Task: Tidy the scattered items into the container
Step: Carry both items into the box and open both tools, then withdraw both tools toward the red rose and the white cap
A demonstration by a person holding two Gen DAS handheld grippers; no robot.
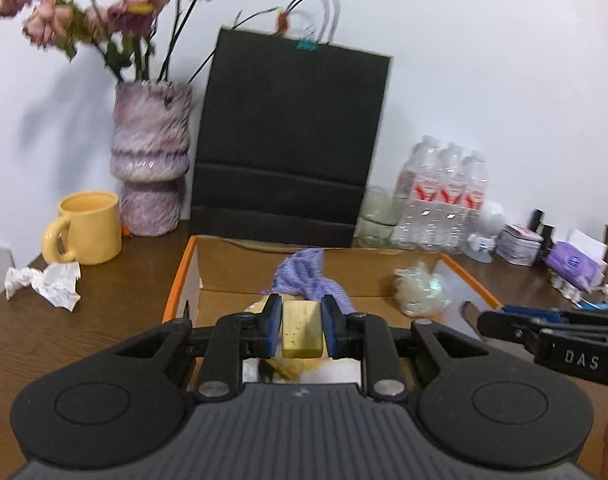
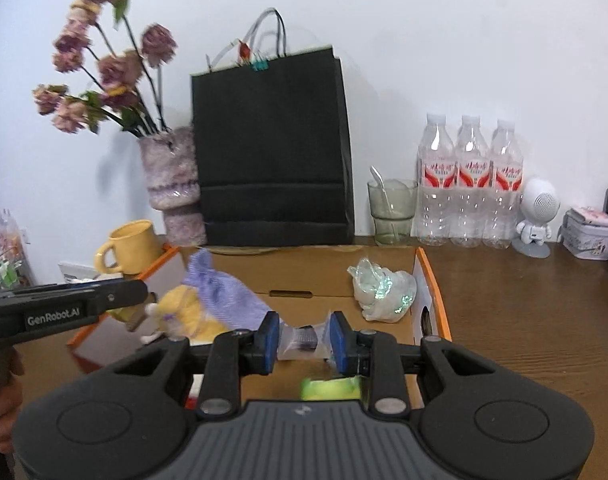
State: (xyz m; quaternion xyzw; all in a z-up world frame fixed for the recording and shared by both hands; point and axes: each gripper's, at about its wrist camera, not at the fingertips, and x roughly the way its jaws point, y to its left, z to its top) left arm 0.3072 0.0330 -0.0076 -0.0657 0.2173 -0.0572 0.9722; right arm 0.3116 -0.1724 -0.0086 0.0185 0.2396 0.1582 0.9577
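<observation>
we find the left gripper (image 1: 302, 328) clamped on a brass-coloured block (image 1: 302, 330), its blue pads (image 1: 272, 330) pressed to both sides, held above the near end of the open cardboard box (image 1: 184, 276) with orange rims. the right gripper (image 2: 304, 340) is closed narrowly on a small clear plastic packet (image 2: 302, 340) with something dark inside, also over the box (image 2: 431, 280). inside the box we note a purple striped cloth (image 2: 220, 296), a yellow plush toy (image 2: 186, 314) beside it, a crumpled clear plastic bag (image 2: 383, 290) against the right wall, and a green-yellow item (image 2: 329, 388) near the front, too blurred to name. a crumpled white paper (image 1: 48, 282) lies on the wooden table (image 1: 104, 320) left of the box, just in front of the yellow mug (image 1: 88, 228). behind the box stand a black paper bag (image 1: 288, 140), a purple vase (image 1: 150, 160) of dried flowers and three water bottles (image 2: 469, 184).
</observation>
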